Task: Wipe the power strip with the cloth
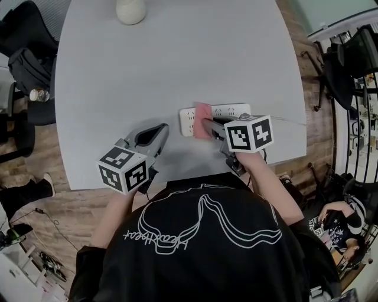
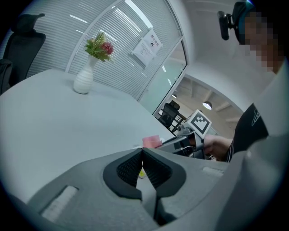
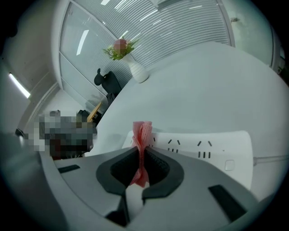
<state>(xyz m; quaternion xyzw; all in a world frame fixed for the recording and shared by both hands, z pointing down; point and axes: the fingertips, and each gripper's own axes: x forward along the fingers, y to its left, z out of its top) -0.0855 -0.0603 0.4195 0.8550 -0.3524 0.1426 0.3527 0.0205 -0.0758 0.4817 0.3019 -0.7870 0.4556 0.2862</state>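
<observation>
A white power strip [image 1: 227, 112] lies on the grey table [image 1: 147, 71] near its front edge, its sockets showing in the right gripper view [image 3: 203, 146]. My right gripper [image 1: 209, 125] is shut on a folded pink cloth [image 1: 202, 120], which sticks up between the jaws [image 3: 142, 133] and rests over the strip's left part. My left gripper [image 1: 160, 132] hovers to the left of the strip, apart from it, shut with nothing in it [image 2: 141, 155]. From the left gripper view the pink cloth [image 2: 151, 141] and the right gripper's marker cube [image 2: 199, 122] show ahead.
A white vase [image 1: 130, 10] with flowers [image 2: 99, 46] stands at the table's far edge. The strip's cord [image 1: 289, 120] runs off to the right. Chairs and bags stand on the wooden floor at the left [image 1: 26, 65] and right [image 1: 348, 59].
</observation>
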